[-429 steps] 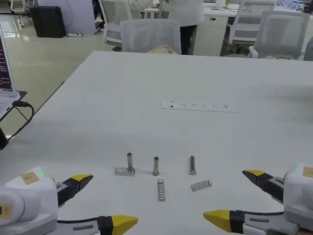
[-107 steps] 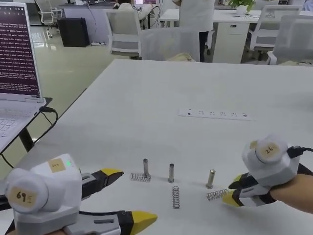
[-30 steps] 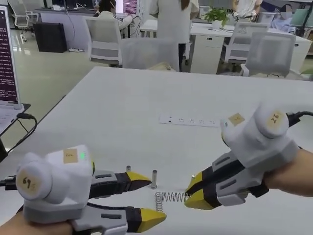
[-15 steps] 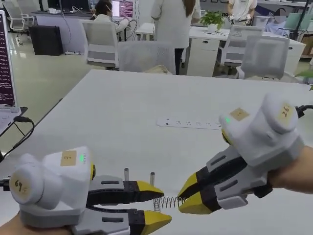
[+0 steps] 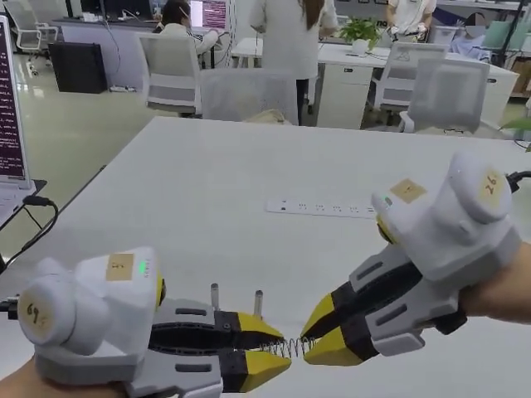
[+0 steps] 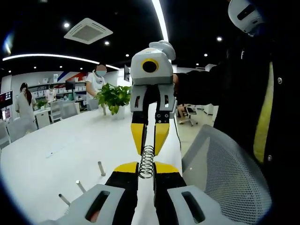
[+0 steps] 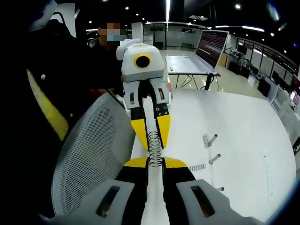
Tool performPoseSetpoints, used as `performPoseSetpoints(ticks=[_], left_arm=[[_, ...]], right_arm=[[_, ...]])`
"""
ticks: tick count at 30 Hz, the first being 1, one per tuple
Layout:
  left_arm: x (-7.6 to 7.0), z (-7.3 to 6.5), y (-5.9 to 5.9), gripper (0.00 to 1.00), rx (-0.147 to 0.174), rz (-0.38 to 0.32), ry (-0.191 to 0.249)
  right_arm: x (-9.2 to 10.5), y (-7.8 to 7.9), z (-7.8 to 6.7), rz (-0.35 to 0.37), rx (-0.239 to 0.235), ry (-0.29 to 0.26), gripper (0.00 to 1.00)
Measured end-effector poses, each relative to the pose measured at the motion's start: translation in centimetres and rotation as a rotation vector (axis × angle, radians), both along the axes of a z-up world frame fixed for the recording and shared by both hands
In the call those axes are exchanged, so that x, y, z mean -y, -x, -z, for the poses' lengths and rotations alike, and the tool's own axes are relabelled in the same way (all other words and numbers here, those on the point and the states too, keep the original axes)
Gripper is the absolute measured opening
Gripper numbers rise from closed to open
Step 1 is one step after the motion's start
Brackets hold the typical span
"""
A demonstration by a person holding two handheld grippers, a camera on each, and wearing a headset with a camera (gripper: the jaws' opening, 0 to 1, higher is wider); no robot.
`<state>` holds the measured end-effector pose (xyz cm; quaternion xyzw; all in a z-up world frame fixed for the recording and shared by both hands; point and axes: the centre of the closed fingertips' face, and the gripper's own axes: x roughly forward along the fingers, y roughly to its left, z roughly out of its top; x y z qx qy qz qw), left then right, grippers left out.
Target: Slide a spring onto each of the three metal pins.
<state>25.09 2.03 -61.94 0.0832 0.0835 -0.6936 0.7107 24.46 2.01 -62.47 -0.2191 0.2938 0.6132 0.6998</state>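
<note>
Left gripper [image 5: 278, 352] and right gripper [image 5: 314, 332] each clench an end of one spring [image 5: 292, 347] stretched between their tips. Beyond them, the pins [image 6: 101, 168] look bare, with other springs [image 7: 197, 167] lying unused.

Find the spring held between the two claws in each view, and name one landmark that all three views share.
Head view: spring at bottom centre, bridging the left claw and right claw.
Left gripper view: spring at centre, just above this claw's own tips.
Right gripper view: spring at centre, between both claws.
Shared landmark: the upright pins.
</note>
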Motion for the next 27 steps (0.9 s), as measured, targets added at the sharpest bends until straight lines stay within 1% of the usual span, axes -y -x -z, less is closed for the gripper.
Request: performPoseSetpoints(ticks=[4,6,8,14,16,17,18,19,21,22,23,24,25,27], left_arm=[[0.1,-0.2,0.1,0.03,0.013,0.010,0.010],[0.1,-0.3,0.2,0.03,0.005,0.014,0.018],[0.1,-0.4,0.2,0.03,0.004,0.020,0.025],[0.1,-0.6,0.7,0.03,-0.015,0.044,0.034],[0.0,-0.8,0.9,0.02,-0.024,0.050,0.044],[0.0,-1.2,0.9,0.02,-0.036,0.052,0.060],[0.1,-1.5,1.0,0.02,-0.048,0.053,0.078],[0.0,-1.8,0.9,0.02,-0.051,0.049,0.090],[0.0,-2.6,0.9,0.02,-0.067,0.045,0.126],[0.0,-2.9,0.9,0.02,-0.072,0.044,0.138],[0.0,-3.3,0.9,0.02,-0.077,0.043,0.154],[0.0,-3.4,0.9,0.02,-0.079,0.043,0.159],[0.0,-3.8,0.9,0.02,-0.086,0.042,0.175],[0.1,-4.3,0.8,0.02,-0.094,0.039,0.196]], right_arm=[[0.1,0.1,-0.2,0.003,-0.001,-0.008,0.08],[0.1,0.2,-0.4,0.007,-0.003,-0.016,0.08],[0.1,0.2,-0.5,0.009,-0.004,-0.024,0.08],[0.2,0.8,-0.9,0.018,-0.044,-0.091,0.09],[-0.1,0.9,-1.4,0.024,-0.056,-0.136,0.09],[-0.2,1.0,-1.6,0.030,-0.066,-0.157,0.10],[-0.4,1.1,-2.2,0.038,-0.086,-0.201,0.10],[-0.6,1.2,-2.6,0.046,-0.098,-0.232,0.12],[-0.8,1.3,-3.5,0.060,-0.122,-0.296,0.15],[-0.8,1.3,-3.9,0.069,-0.127,-0.318,0.15],[-0.8,1.2,-4.4,0.078,-0.132,-0.357,0.14],[-0.8,1.2,-4.6,0.082,-0.137,-0.368,0.14],[-0.8,1.0,-5.3,0.098,-0.149,-0.415,0.13],[-0.6,0.9,-5.6,0.103,-0.152,-0.435,0.13]])
